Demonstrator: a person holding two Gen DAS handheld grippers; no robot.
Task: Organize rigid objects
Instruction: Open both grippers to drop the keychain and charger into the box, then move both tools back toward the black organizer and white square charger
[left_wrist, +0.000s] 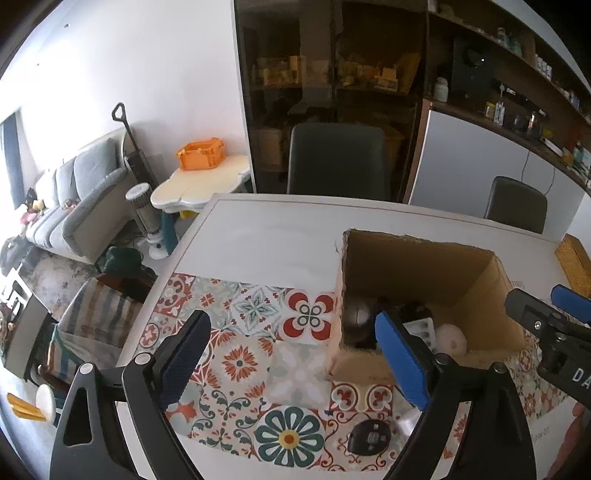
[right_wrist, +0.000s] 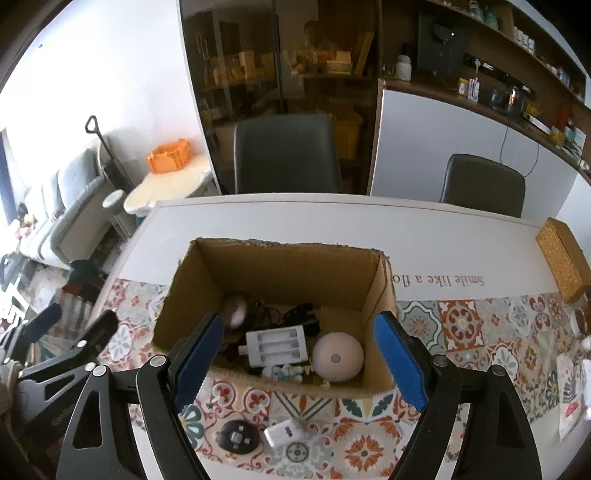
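An open cardboard box (right_wrist: 207, 280) stands on the patterned mat; it also shows in the left wrist view (left_wrist: 417, 266). Inside lie a white battery charger (right_wrist: 277, 347), a pale round device (right_wrist: 338, 356), a grey mouse (right_wrist: 234, 312) and black cables (right_wrist: 295, 314). In front of the box lie a black round device (right_wrist: 238, 437) and a white plug adapter (right_wrist: 284, 432); the black device also shows in the left wrist view (left_wrist: 369, 437). My right gripper (right_wrist: 299, 362) is open and empty above the box's near wall. My left gripper (left_wrist: 293, 360) is open and empty, left of the box.
A woven yellow box (right_wrist: 563, 254) sits at the table's right side. Two dark chairs (right_wrist: 288, 155) stand behind the white table (right_wrist: 332, 218). Cards and small items (right_wrist: 572, 391) lie at the far right. A sofa (left_wrist: 74, 199) and a small side table with an orange crate (left_wrist: 201, 153) stand to the left.
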